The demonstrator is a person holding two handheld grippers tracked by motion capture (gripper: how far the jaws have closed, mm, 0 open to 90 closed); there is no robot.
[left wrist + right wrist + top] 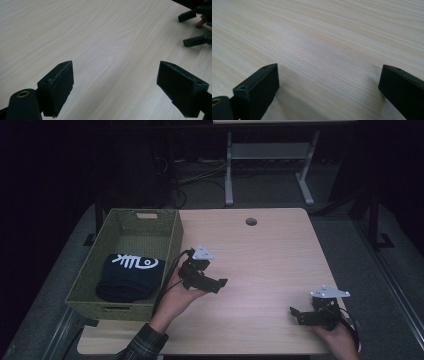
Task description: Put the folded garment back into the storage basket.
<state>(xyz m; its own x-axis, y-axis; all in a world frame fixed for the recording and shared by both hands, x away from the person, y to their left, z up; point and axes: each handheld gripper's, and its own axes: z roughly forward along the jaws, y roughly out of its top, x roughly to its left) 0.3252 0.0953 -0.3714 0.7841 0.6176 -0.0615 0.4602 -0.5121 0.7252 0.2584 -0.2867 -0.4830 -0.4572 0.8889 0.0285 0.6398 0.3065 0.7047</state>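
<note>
Nearest me, my right gripper hovers low over the desk, fingers spread wide and empty. Farther in, my left gripper is just as wide open, holding nothing. Beyond it, the folded black shirt lies inside the green basket at the desk's left edge.

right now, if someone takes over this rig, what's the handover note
Left gripper: open, holding nothing, over the table just right of the green basket.
Right gripper: open, holding nothing, near the table's front right corner.
Dark folded garment with a white fish-bone print lies inside the basket.
Done: the garment looks packed away.
Left: probably nothing on the tabletop to handle; both hands seem free to pull back.
</note>
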